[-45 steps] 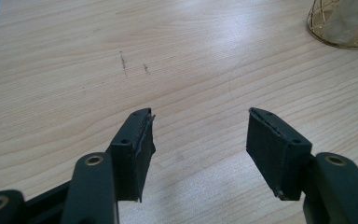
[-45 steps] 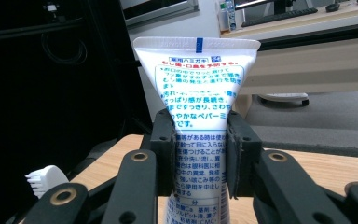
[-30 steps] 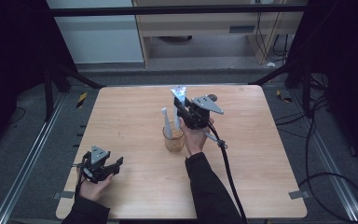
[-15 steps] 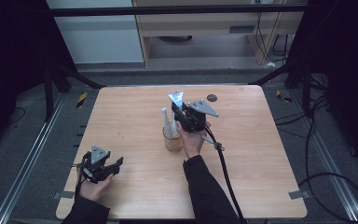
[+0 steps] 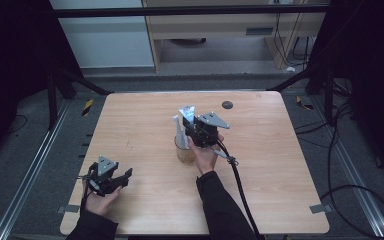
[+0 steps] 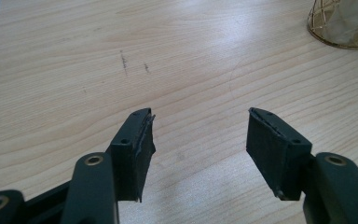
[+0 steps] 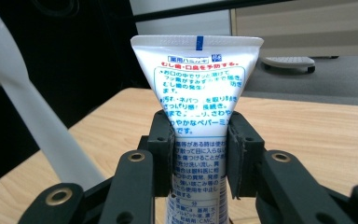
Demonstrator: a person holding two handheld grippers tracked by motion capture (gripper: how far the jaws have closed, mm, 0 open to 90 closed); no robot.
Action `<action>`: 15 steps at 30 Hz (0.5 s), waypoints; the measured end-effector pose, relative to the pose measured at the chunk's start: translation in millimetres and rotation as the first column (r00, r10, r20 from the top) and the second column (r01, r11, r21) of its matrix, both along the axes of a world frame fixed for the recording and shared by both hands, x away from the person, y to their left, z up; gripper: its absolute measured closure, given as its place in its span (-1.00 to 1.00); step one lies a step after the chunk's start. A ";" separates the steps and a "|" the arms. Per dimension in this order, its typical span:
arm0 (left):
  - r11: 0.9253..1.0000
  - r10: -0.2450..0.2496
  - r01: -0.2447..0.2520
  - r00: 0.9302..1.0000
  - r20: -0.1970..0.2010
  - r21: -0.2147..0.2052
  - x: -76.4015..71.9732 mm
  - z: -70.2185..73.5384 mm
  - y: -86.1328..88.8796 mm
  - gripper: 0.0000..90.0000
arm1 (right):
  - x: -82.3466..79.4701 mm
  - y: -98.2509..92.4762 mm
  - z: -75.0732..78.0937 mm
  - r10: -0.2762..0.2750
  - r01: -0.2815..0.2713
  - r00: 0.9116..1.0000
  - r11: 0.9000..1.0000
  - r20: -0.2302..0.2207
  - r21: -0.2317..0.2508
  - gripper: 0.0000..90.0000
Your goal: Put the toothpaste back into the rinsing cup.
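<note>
One toothbrush (image 5: 178,131) in cup (image 5: 185,156), toothpaste tube (image 7: 196,116) above

The tube (image 7: 196,126) is white, with a short blue mark on its crimped end, a line of red print below that, and blue-green print set in a blue-green outline. The cup (image 6: 342,23) is amber glass with a crisscross diamond pattern. A plain white stick (image 7: 32,112) leans beside the tube. The table (image 5: 145,125) is pale wood with fine grain and a few dark scuff marks. Both grippers, left (image 6: 200,140) and right (image 7: 198,154), are black with brass-coloured rivets; each carries a grey plate in the high view
</note>
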State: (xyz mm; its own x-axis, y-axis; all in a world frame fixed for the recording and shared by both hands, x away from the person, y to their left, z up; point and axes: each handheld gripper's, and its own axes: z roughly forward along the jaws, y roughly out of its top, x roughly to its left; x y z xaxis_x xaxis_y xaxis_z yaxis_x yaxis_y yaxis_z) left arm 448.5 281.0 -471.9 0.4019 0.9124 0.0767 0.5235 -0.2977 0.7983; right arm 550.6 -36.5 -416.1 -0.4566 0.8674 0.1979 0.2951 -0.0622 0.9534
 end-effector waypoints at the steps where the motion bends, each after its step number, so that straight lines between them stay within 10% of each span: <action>1: 1.000 0.000 0.000 1.000 0.000 0.000 0.0 0.0 0.0 -0.10 | -0.2 0.3 -1.2 0.000 0.000 1.000 1.000 -0.003 -0.005 0.49; 15: 1.000 0.001 -0.001 1.000 0.000 0.001 -0.1 -0.1 -0.5 -0.10 | -8.8 -3.4 -10.8 0.032 -0.036 0.998 0.997 -0.061 -0.065 0.43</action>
State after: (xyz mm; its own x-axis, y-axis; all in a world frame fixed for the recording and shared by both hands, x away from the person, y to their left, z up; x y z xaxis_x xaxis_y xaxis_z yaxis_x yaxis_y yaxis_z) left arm 448.4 280.5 -471.9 0.4014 0.9126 0.0776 0.5237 -0.2982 0.7980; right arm 541.8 -39.9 -426.8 -0.4749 0.8637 0.1687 0.3527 0.0111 0.9357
